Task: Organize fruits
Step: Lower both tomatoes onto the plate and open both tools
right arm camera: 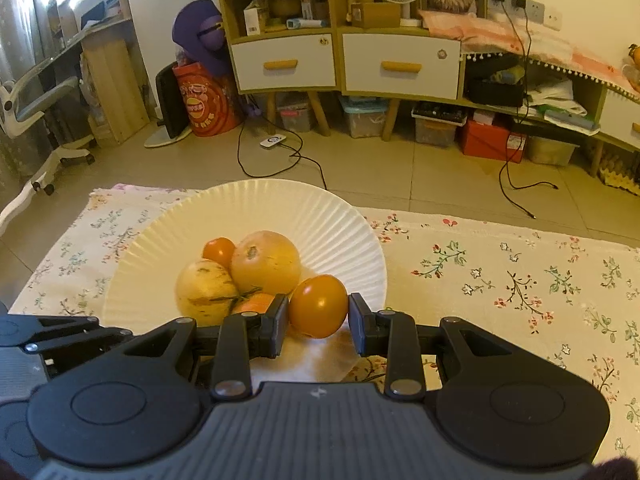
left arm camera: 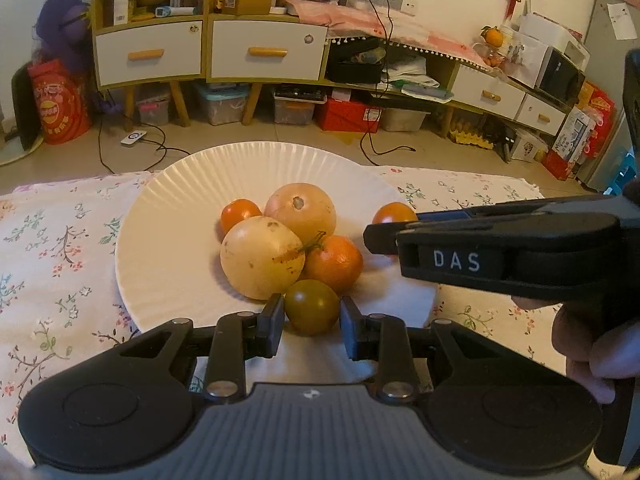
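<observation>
A smooth, round, olive-green tomato [left arm camera: 311, 306] sits between the pads of the left tongs [left arm camera: 311, 322], clamped at the near edge of the plate [left arm camera: 160, 240]. The right tongs [right arm camera: 318, 322] are closed on a glossy orange tomato [right arm camera: 318, 305] over the plate's right rim. Just beyond the left tongs lies a tight heap: two pale, speckled yellow globes [left arm camera: 262, 258], a dimpled tangerine [left arm camera: 334, 264] with a thin green stem, and a small orange tomato [left arm camera: 239, 213] at the far side. The plate is white, round and finely ribbed toward its rim. It rests on a flowered cloth [right arm camera: 500, 280] covering the desk.
</observation>
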{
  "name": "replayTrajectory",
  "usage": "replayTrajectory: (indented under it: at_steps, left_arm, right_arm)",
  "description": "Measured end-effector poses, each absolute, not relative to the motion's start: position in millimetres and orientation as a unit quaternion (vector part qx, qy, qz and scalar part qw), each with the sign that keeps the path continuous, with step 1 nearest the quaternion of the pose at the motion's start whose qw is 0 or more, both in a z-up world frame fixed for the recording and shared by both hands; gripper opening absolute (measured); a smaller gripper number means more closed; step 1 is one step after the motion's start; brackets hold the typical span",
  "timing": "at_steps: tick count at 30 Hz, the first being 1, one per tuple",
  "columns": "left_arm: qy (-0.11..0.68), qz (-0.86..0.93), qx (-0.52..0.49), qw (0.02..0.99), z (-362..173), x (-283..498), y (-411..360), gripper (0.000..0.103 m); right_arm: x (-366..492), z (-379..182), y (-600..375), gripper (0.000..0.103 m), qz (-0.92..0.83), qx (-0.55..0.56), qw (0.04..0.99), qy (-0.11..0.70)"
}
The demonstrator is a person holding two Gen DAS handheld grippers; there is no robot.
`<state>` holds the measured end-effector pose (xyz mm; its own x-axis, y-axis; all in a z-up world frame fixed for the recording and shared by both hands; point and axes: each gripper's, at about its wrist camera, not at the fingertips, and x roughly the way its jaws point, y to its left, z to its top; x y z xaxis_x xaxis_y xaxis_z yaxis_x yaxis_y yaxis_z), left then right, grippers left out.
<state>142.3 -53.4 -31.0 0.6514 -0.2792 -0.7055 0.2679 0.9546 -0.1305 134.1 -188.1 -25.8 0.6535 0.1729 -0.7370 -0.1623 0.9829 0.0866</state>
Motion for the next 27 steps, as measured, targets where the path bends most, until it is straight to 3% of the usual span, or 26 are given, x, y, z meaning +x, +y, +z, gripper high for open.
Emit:
replayTrajectory:
  at_steps: [13, 16, 18, 27]
  left_arm:
    - [0.389, -0.146, -0.003, 0.91, -30.3, 143.3, -56.1, 0.007]
    - [0.389, -0.145, 0.0, 0.91, -29.6, 144.3, -55.2, 0.021]
    - [0.39, -0.144, 0.004, 0.91, -27.9, 143.3, -55.7, 0.033]
    - [0.385, -0.146, 0.012, 0.911, -20.3, 131.5, -51.1, 0.06]
  right_arm:
    - [135.7, -27.9, -189.8, 0.031, 0.11, 0.025, 0.908, 0.404]
    - [134.9, -26.2, -190.0, 0.037, 0.111, 0.026, 0.908, 0.403]
    - [133.4, -24.4, -189.2, 0.047, 0.111, 0.029, 0.908, 0.403]
    - [123.0, -9.7, -187.8, 0.069, 0.095, 0.023, 0.913, 0.397]
